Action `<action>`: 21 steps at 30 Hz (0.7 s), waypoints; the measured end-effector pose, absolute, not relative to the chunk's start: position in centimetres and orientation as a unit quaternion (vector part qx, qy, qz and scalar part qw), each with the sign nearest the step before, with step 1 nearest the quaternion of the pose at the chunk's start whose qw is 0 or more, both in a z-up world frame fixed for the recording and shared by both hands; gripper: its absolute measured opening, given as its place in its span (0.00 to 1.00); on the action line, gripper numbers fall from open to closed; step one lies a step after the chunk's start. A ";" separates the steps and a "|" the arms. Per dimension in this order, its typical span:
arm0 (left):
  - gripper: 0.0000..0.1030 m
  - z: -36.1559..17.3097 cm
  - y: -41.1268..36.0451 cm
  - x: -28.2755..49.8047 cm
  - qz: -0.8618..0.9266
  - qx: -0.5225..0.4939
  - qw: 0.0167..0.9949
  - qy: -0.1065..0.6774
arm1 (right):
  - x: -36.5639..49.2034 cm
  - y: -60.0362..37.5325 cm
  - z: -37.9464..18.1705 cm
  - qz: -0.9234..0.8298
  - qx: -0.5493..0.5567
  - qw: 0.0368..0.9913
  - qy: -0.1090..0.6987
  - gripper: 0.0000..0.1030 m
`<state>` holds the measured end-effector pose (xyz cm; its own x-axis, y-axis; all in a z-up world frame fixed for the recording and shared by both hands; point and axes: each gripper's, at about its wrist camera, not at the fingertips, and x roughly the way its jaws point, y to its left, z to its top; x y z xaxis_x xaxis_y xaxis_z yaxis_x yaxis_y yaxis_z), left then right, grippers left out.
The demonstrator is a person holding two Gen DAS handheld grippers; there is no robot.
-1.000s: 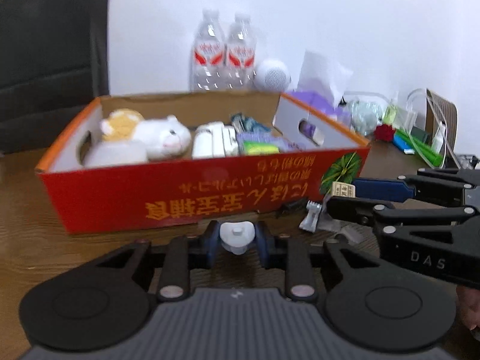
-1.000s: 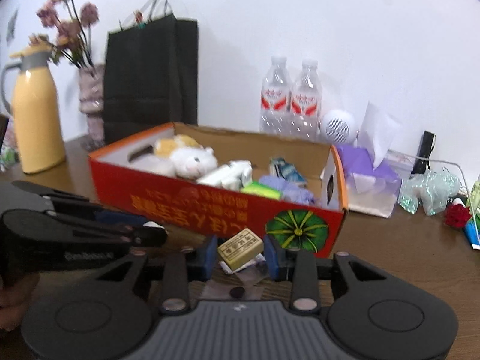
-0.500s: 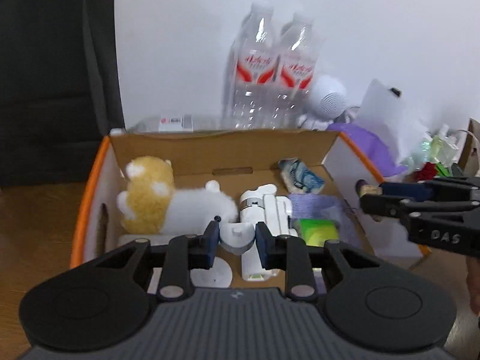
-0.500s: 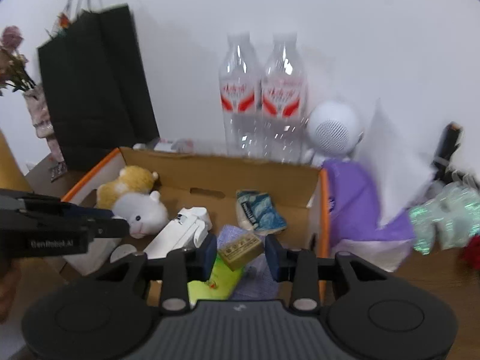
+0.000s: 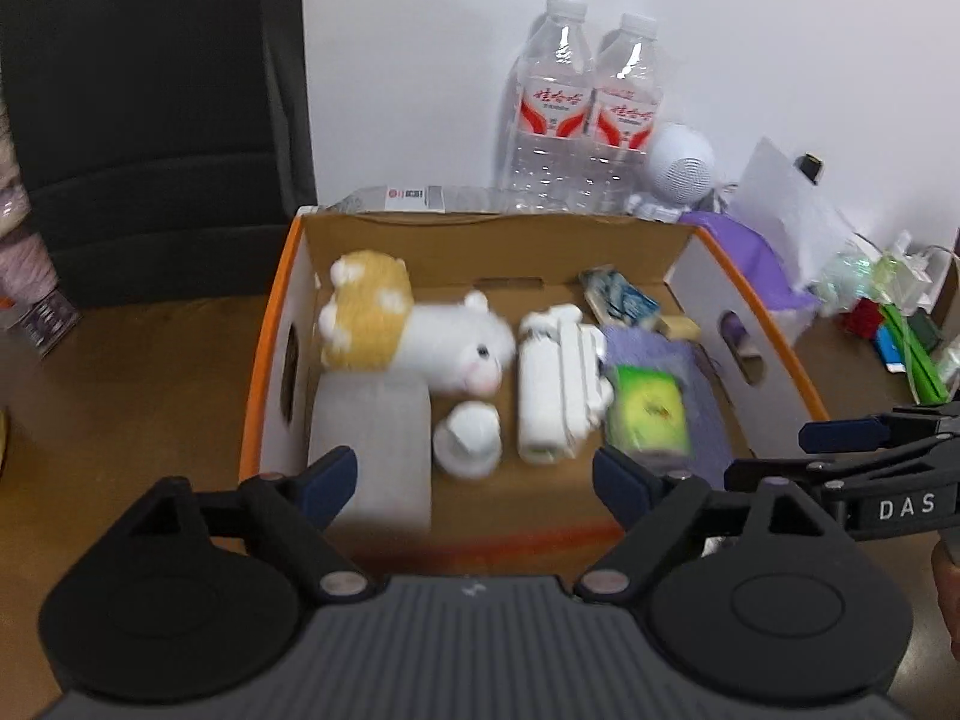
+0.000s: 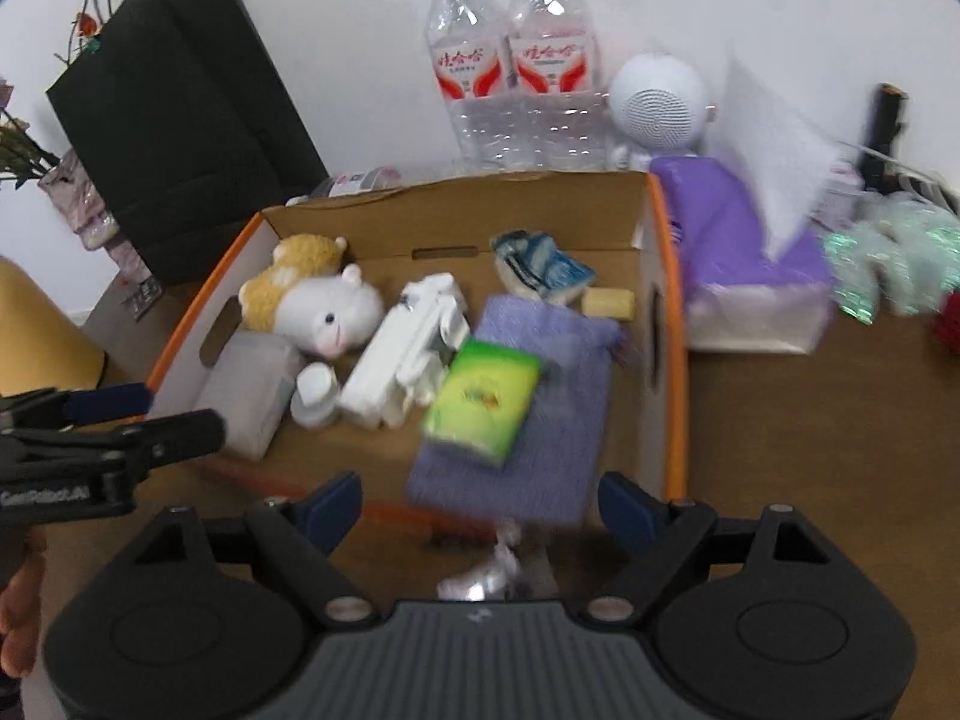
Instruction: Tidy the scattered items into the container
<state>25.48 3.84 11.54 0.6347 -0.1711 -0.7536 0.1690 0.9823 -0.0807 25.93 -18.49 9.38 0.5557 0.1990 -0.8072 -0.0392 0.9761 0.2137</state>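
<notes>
The cardboard box [image 5: 270, 336] with orange rim holds a plush hamster [image 5: 414, 330], a white cup-like item [image 5: 468, 441], a white folded device [image 5: 558, 384], a green packet [image 5: 648, 411] on a purple cloth [image 6: 528, 420], and a small tan block [image 6: 607, 303] near the right wall. My left gripper [image 5: 474, 480] is open and empty above the box's near edge. My right gripper [image 6: 480, 504] is open and empty over the near right of the box [image 6: 666, 324]. A crumpled silvery wrapper [image 6: 480, 579] lies on the table just before the box.
Two water bottles [image 5: 585, 102] and a white round speaker [image 5: 681, 159] stand behind the box. A purple tissue pack [image 6: 744, 264] sits to its right. A black paper bag [image 6: 180, 114] stands at the back left. Small clutter [image 5: 888, 312] lies at the far right.
Both grippers rose over the box and opened. The white cup-like item left my left gripper and the tan block left my right gripper; both now lie in the box.
</notes>
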 end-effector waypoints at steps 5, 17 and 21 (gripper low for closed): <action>0.99 11.3 3.8 17.0 -0.085 -0.009 0.926 0.367 | 17.0 -17.7 10.2 0.040 0.069 0.908 0.412 0.87; 1.00 2.0 2.4 1.1 -0.025 0.000 0.942 0.334 | 1.6 -14.5 0.8 0.001 0.017 0.931 0.365 0.93; 1.00 0.7 1.9 0.3 -0.022 0.019 0.938 0.346 | 0.7 -13.5 -0.2 -0.013 0.010 0.940 0.342 0.95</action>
<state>0.32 1.94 0.68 0.7603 -0.0283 -0.6490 0.0550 0.9983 0.0209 0.70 -13.52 -0.25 0.7661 -0.0176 -0.6425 0.0314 0.9995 0.0101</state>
